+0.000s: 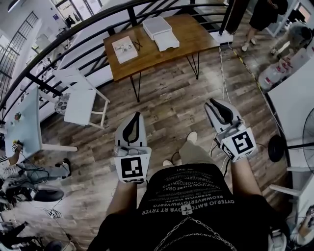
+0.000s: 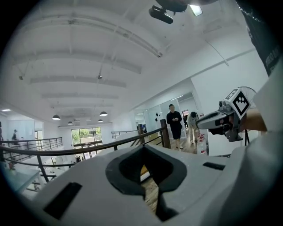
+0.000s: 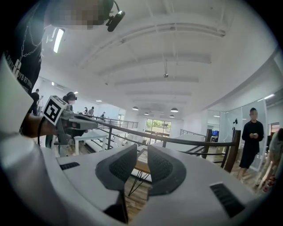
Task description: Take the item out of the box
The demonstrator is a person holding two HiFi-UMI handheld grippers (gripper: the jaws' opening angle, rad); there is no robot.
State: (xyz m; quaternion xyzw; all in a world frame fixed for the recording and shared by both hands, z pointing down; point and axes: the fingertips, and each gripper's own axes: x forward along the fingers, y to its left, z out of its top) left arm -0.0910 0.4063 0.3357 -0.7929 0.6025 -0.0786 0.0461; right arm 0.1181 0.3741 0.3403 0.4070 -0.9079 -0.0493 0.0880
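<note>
A wooden table (image 1: 189, 32) stands a few steps ahead of me, by the railing. On it are a white box (image 1: 157, 27), a flat white box (image 1: 167, 42) beside it, and a light tray-like box (image 1: 124, 49) at the table's left end. Both grippers are held in the air at waist height, far from the table. My left gripper (image 1: 138, 115) (image 2: 142, 148) has its tips together and holds nothing. My right gripper (image 1: 211, 101) (image 3: 142, 150) shows a narrow gap between its pads, and that gap is empty. The table top (image 3: 140, 167) shows through it.
A black railing (image 1: 73, 34) runs behind the table. A white chair (image 1: 81, 100) stands at the left, a pale table (image 1: 24, 122) further left, a fan (image 1: 309, 137) at the right. A person (image 1: 265, 14) stands at the far right; cables (image 1: 223, 73) cross the wooden floor.
</note>
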